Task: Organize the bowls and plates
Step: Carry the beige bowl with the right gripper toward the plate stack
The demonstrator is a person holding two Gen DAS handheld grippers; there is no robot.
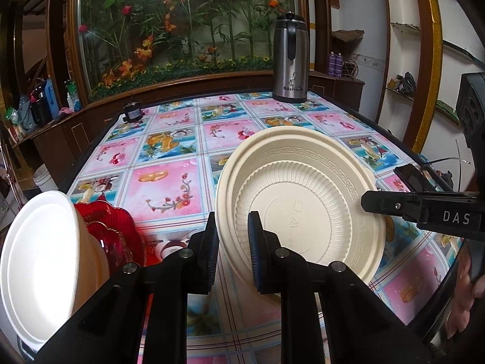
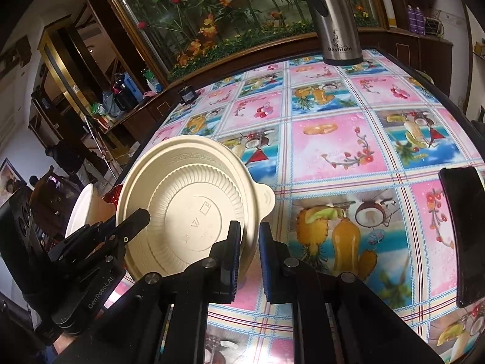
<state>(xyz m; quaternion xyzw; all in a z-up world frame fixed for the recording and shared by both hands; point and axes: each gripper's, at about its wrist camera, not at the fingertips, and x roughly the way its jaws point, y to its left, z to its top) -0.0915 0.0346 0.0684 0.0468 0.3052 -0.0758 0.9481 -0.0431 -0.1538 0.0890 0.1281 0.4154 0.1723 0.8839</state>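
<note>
A cream plastic bowl (image 1: 303, 200) with a ribbed wall and key-pattern rim is held tilted above the table, its inside facing the cameras. My left gripper (image 1: 233, 242) is shut on its near left rim. My right gripper (image 2: 250, 251) is shut on the opposite rim, beside the bowl's small tab; the bowl also shows in the right wrist view (image 2: 194, 209). The right gripper shows in the left wrist view (image 1: 369, 203), and the left gripper in the right wrist view (image 2: 142, 215). A white bowl (image 1: 39, 267) stands on edge at the left, against a red glass dish (image 1: 112, 230).
A steel thermos jug (image 1: 289, 60) stands at the table's far edge. A small dark jar (image 1: 132, 112) sits at the far left corner. A black phone (image 2: 466, 239) lies at the right edge. The patterned tablecloth (image 1: 169, 157) covers the table.
</note>
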